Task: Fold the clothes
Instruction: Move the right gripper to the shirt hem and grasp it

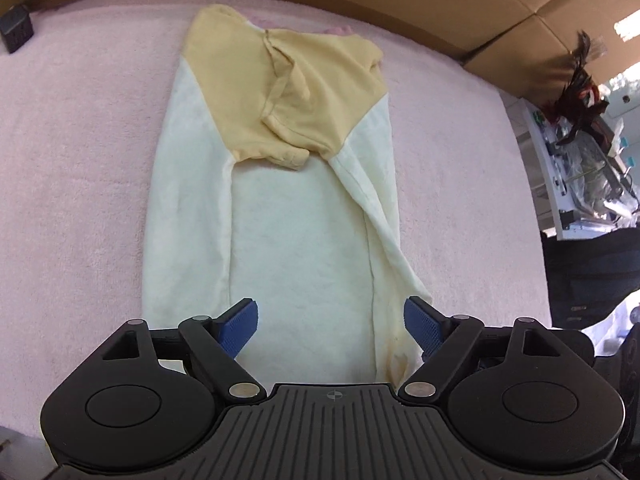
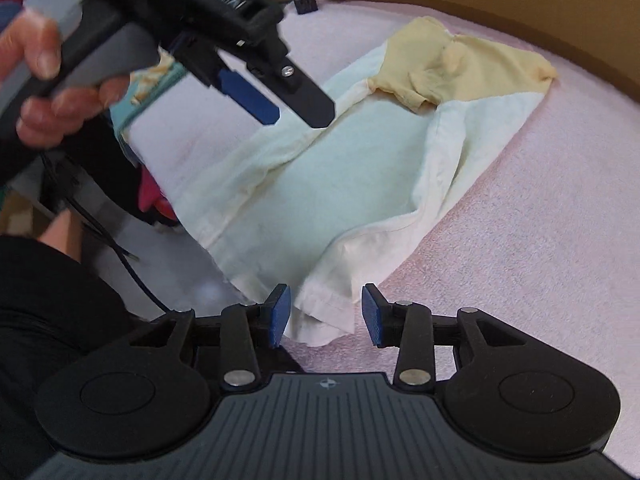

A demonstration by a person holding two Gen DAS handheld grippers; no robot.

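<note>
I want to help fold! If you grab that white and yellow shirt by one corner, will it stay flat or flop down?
The shirt would probably flop: it already lies wrinkled and bunched. It looks thin, so likely light.

The shirt (image 1: 276,200) lies flat on the table cover (image 1: 80,160), its sleeves (image 1: 280,92) folded across its far end.

You have a surface covered in a pale pink, fuzzy cloth (image 1: 80,160) in front of you. Directly on it lies a cream shirt with yellow sleeves (image 1: 304,240), spread lengthwise with both long sides folded in over the middle and the yellow sleeves crossed over the far end. Its near hem hangs just past the pink cover's near edge. A small dark box (image 1: 16,28) sits at the far left corner, well apart from the shirt.
</note>
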